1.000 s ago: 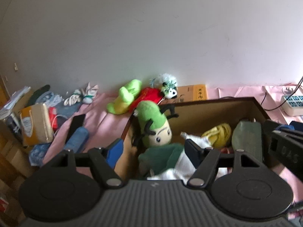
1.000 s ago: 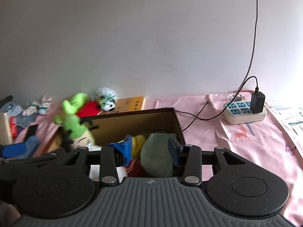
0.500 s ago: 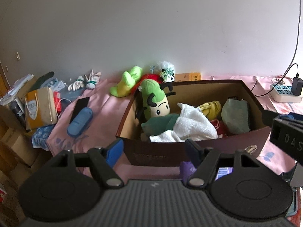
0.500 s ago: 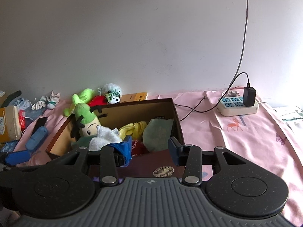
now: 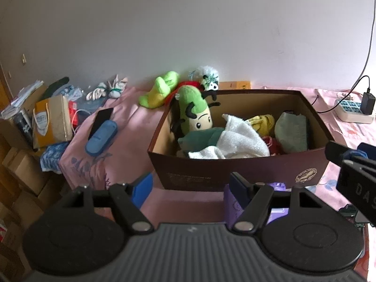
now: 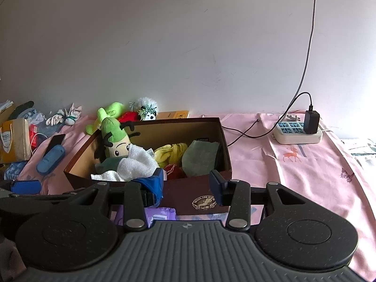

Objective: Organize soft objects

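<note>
Both hand-held grippers hang back from the brown box, which fills the middle of each frame with the soft things piled inside. The left hand-held gripper is spread wide, nothing between its pads. The right hand-held gripper also stands parted, though a scrap of blue at its left pad is hard to read. Loose ones wait beyond: the lime-green plush lies behind the box's upper-left corner, long axis slanting up-right, probably nearer the left.

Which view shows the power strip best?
Right wrist view: the power strip sits whole on the pink cloth, sockets and black charger clear. The left wrist view only catches it small and warped at the right edge.
</note>
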The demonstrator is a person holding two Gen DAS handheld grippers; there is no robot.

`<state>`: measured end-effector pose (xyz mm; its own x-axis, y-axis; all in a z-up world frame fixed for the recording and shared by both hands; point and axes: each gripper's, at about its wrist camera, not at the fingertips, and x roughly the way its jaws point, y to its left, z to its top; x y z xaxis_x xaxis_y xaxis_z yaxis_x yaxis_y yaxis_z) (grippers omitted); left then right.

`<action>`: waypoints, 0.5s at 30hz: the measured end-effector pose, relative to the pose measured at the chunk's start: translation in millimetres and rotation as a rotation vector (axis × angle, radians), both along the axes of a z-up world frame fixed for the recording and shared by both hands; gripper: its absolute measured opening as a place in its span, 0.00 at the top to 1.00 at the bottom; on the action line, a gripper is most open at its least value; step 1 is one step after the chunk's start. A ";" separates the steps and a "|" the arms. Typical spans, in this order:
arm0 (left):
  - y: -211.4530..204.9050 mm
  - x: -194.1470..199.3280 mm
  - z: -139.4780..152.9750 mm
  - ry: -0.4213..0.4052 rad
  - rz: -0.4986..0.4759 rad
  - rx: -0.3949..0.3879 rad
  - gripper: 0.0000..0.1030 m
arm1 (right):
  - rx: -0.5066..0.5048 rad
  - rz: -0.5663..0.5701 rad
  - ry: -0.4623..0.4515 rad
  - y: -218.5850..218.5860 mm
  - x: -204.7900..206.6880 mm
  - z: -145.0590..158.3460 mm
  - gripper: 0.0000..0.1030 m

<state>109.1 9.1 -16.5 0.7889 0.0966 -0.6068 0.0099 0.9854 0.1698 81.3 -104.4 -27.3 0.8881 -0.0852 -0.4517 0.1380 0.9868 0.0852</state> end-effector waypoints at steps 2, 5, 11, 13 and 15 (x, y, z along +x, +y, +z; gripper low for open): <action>1.3 1.2 -1.5 0.012 0.001 -0.005 0.30 | 0.004 0.002 -0.001 -0.2 -0.7 0.1 0.74; 1.6 1.2 -3.5 0.020 0.001 -0.006 0.30 | 0.003 0.004 0.001 0.3 -1.2 -0.3 0.74; 2.0 1.7 -9.5 0.065 -0.008 -0.016 0.30 | 0.049 0.014 0.049 -2.5 1.4 -4.8 0.74; 2.5 0.5 -13.5 0.081 -0.016 -0.022 0.30 | 0.046 0.013 0.072 -0.7 1.8 -6.4 0.74; 3.3 0.1 -16.8 0.100 -0.014 -0.022 0.30 | 0.054 0.007 0.110 -0.5 3.8 -8.9 0.73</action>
